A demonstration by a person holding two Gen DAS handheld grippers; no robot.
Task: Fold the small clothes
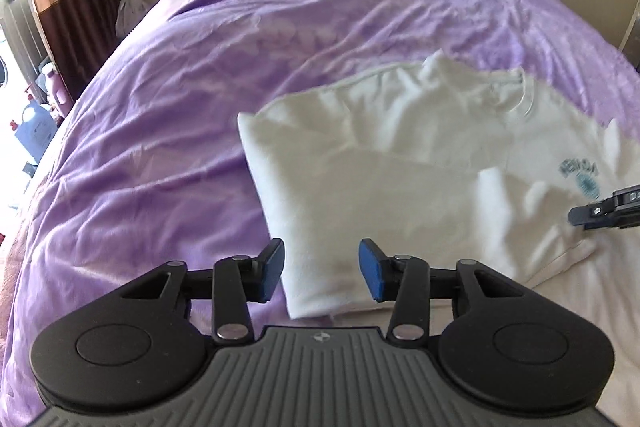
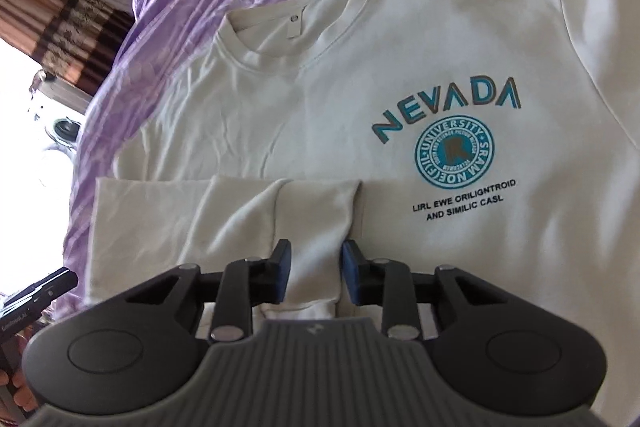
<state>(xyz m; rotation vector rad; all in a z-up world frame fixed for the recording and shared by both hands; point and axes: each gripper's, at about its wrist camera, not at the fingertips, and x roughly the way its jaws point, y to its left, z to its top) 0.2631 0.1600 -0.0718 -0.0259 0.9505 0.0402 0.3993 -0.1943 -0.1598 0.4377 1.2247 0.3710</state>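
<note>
White Nevada sweatshirt [image 2: 328,75] flat on purple bedspread [image 1: 160,131], one sleeve folded across. Left gripper [image 1: 321,271] spread over folded edge; right gripper [image 2: 315,271] spread astride sleeve cuff [image 2: 308,227]. Likely next: pinch, fold again.

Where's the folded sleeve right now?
Right wrist view: the sleeve lies across the shirt's lower front, left of the logo, its cuff between the open right gripper's fingers.
</note>
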